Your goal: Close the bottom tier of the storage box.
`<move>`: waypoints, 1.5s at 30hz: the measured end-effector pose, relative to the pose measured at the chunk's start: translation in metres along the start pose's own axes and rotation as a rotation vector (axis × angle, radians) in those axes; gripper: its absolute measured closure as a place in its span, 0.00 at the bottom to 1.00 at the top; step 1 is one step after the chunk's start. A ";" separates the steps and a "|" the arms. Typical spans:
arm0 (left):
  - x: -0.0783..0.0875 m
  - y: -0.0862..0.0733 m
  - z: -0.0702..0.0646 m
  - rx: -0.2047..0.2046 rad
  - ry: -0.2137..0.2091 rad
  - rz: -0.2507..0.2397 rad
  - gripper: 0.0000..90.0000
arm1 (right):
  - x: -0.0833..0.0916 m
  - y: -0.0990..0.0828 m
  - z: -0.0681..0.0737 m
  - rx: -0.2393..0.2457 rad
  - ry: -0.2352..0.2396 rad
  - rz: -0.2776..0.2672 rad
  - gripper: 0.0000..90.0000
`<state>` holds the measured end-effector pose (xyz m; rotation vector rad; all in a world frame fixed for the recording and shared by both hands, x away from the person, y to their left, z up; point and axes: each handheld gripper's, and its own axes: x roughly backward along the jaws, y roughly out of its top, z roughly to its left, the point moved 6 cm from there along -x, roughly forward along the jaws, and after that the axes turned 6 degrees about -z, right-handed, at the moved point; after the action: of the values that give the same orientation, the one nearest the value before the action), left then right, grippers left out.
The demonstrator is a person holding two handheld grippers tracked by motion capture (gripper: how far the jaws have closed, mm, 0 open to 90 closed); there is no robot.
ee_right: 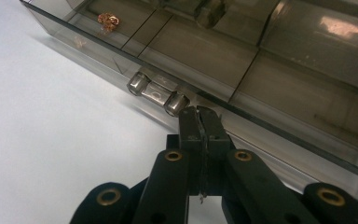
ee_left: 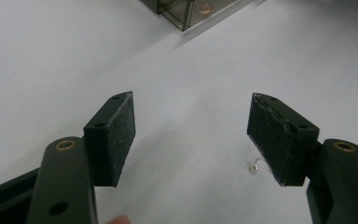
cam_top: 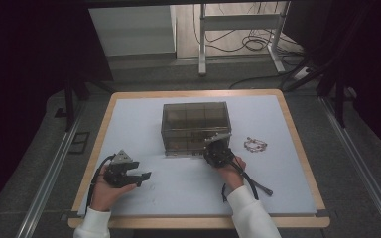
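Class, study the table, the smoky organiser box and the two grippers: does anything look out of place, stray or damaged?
Yes. A tiny pearl earring lies loose on the white mat by the open left gripper, outside the organiser box. A beaded bracelet lies loose right of the box. Nothing looks broken.

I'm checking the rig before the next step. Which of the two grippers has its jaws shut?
The right gripper, at the smoky box's metal handle: its jaws press together. The left gripper holds its jaws wide apart over the white mat.
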<state>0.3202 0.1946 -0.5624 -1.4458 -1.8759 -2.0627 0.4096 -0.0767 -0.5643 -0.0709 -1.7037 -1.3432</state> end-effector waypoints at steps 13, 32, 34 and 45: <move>0.000 -0.001 0.001 0.001 -0.001 0.002 0.36 | -0.005 0.005 -0.006 -0.011 -0.025 -0.009 1.00; 0.000 -0.001 0.002 0.005 -0.001 0.000 0.36 | -0.012 0.012 -0.012 -0.035 -0.038 -0.048 1.00; 0.001 -0.001 0.003 0.006 0.000 -0.002 0.36 | -0.013 0.012 -0.012 -0.040 -0.038 -0.050 1.00; 0.002 -0.001 0.004 0.008 0.002 -0.004 0.36 | -0.014 0.016 -0.013 -0.054 -0.041 -0.063 1.00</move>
<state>0.3210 0.1994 -0.5627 -1.4391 -1.8859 -2.0545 0.4342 -0.0735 -0.5624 -0.0774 -1.7163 -1.4435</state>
